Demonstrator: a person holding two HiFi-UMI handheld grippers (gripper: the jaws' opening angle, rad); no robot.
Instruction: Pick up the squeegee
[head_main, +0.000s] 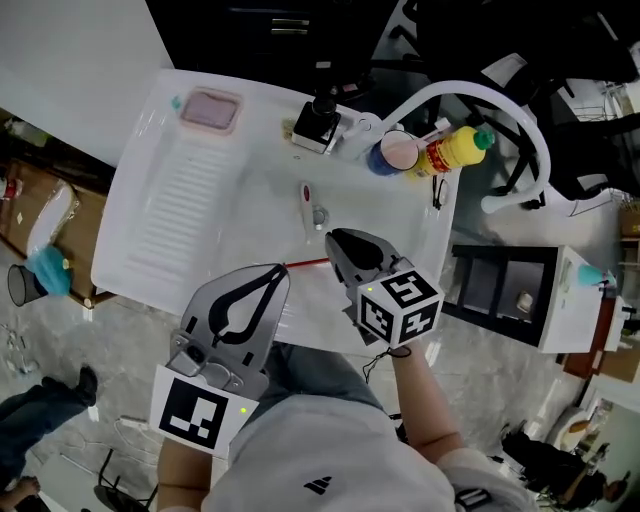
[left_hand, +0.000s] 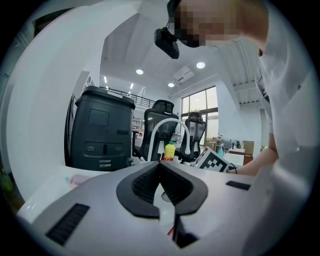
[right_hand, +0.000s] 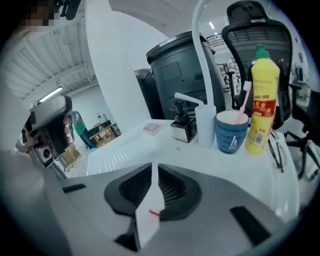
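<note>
At the left of the white worktop (head_main: 190, 215), beyond its ribbed draining area, sits a pink rectangular block in a clear tray (head_main: 210, 110). The left claw (head_main: 281, 271) hovers over the worktop's near edge, its tips pressed together on nothing. Just right of those tips lies the squeegee (head_main: 305, 264). Only a thin red strip of it shows against the white. That strip runs from beside the left claw to underneath the right claw (head_main: 330, 240). The right claw's jaws stand a narrow slit apart. In the right gripper view a short piece of the red strip shows through that slit, lower than the pads. Whether the pads touch it cannot be made out. Farther back on the right stand a blue cup (head_main: 392, 155) and a yellow plastic bottle with a green cap (head_main: 455, 148).
</note>
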